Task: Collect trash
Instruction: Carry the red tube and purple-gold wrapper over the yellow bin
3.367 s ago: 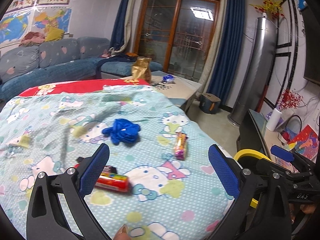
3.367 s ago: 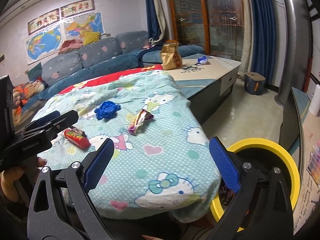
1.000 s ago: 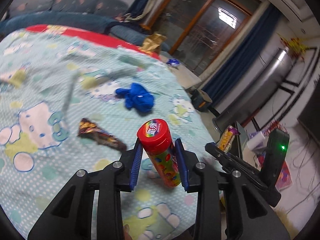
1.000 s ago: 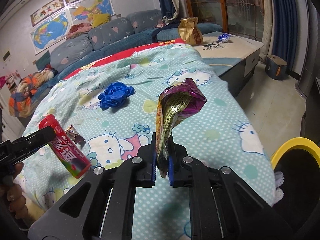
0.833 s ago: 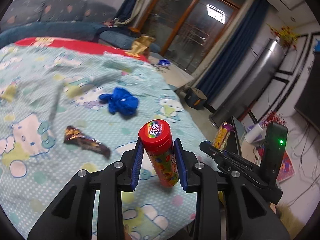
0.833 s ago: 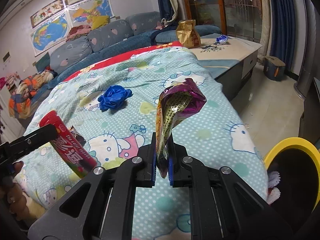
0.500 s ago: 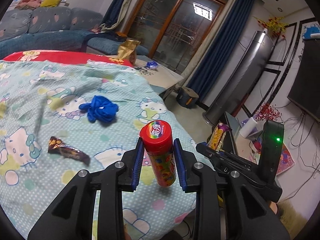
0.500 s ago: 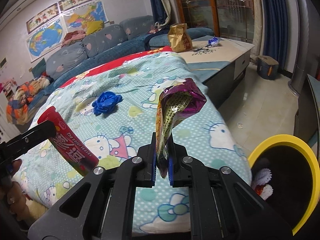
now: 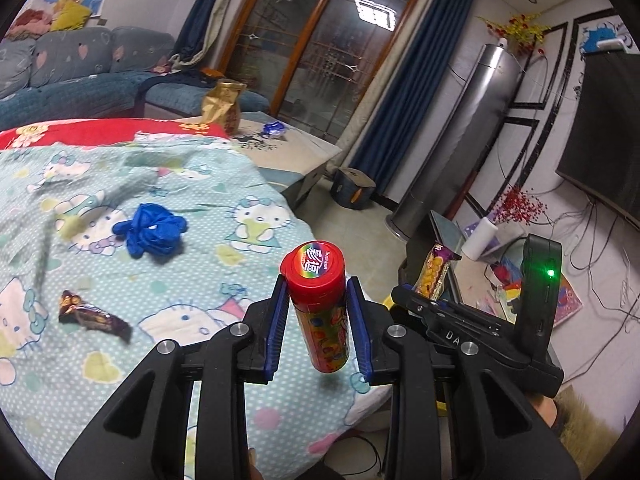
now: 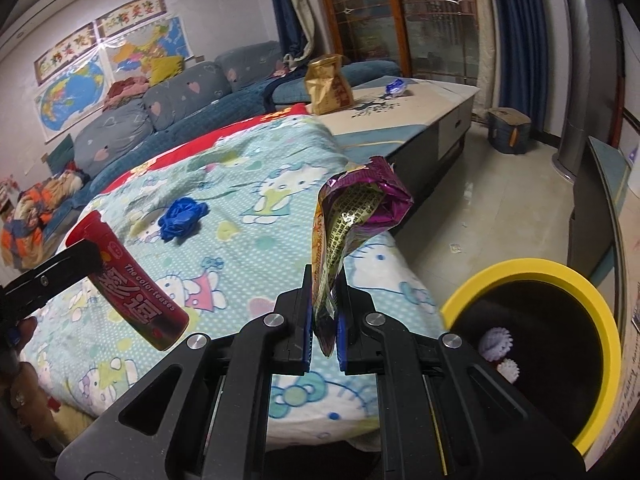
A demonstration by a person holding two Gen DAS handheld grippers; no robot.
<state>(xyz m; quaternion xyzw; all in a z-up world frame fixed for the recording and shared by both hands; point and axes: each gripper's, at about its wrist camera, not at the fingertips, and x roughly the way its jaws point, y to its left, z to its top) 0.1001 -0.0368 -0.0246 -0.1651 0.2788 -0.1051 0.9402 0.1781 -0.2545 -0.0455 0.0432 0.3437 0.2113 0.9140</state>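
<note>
**A:** What is each gripper carrying, and how would it feel?

**B:** The left gripper [image 9: 318,320] has its blue pads closed narrowly on a red candy tube [image 9: 318,304], gripped just below the cap. It looks rigid, smooth and probably light. A glossy cylinder could slip, so holding it across the middle of the body seems safest. The right gripper [image 10: 324,320] is almost fully closed, pinching the lower edge of a purple foil wrapper [image 10: 352,216]. That one looks thin, crinkly and nearly weightless. It flops over above the pads, so a flat pinch suits it.

**A:** What do they look like?

**B:** The tube has a red lid with a rainbow label and a colourful printed body. The wrapper is purple outside with gold print.

**A:** Where are they, relative to the yellow-rimmed bin [image 10: 560,276]?

**B:** Both are in the air over the edge of the bedspread [image 10: 256,248], not yet above the bin. The wrapper is just beside its rim; the tube is farther off. A blue crumpled glove [image 9: 154,232] and a dark wrapper [image 9: 90,314] lie on the bedspread, well apart from the bin.
</note>
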